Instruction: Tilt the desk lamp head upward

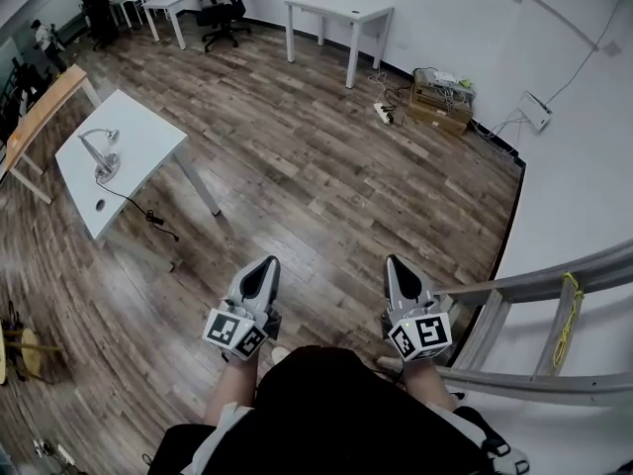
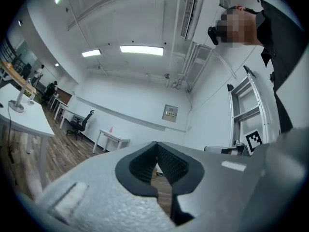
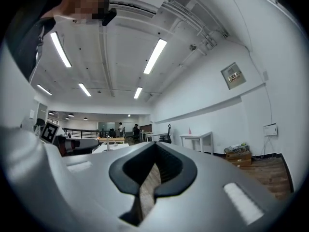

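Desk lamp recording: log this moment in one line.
desk lamp: on white table, untouched | left claw: shut, empty | right claw: shut, empty | task: not started

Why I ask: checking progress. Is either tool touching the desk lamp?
No, the left tool and right tool hover over the wood floor, far from the desk lamp on the white table.

It is an open-plan office: white desks stand well apart on a wood-plank floor, with a black swivel chair and strip lights overhead.
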